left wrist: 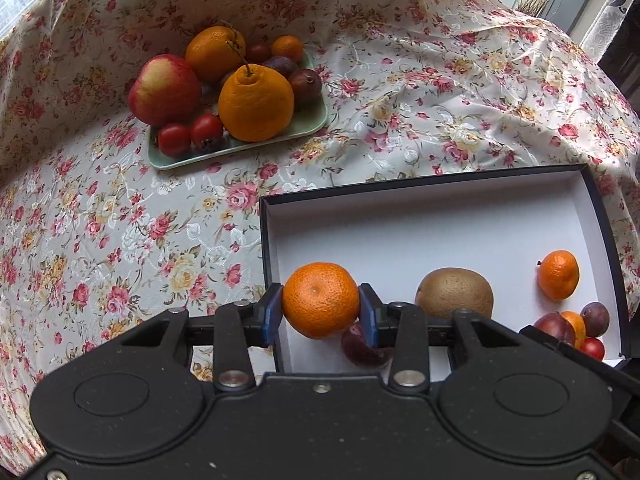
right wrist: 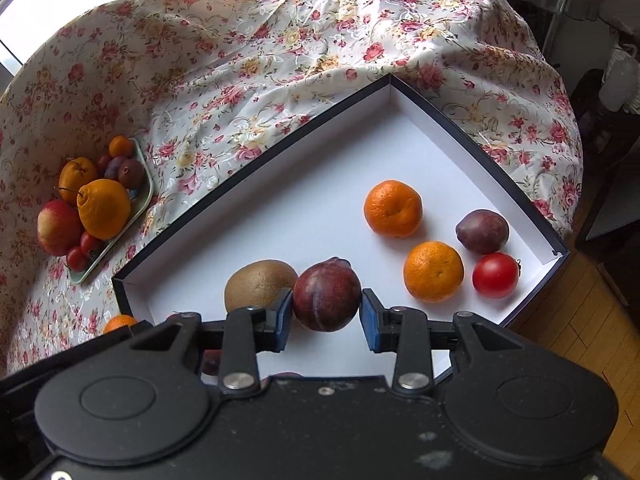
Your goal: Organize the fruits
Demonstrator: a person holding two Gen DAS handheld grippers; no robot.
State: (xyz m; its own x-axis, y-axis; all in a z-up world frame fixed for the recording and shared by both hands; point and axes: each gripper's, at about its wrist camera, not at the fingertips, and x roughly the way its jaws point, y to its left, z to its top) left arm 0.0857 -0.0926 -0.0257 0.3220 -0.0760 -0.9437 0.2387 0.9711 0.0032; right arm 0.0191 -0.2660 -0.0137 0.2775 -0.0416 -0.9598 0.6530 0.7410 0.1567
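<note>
The left gripper (left wrist: 321, 307) clamps a mandarin (left wrist: 320, 300) over the box (left wrist: 440, 174) at its seven-o'clock corner. The right gripper (right wrist: 326, 312) brackets a plum (right wrist: 326, 294); the right-hand pad (right wrist: 370, 316) stands just clear, so that fruit seems nearly released.

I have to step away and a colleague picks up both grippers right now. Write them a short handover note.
Left gripper: shut on a mandarin, held over the near left corner of the white-lined box.
Right gripper: jaws around a dark plum; a gap shows on its right side, so the grip looks loose or releasing.
Done: in the box lie a kiwi, two mandarins, a second plum and a tomato.
Left: the green tray holds an apple, two large oranges, tomatoes, plums and a small mandarin.
</note>
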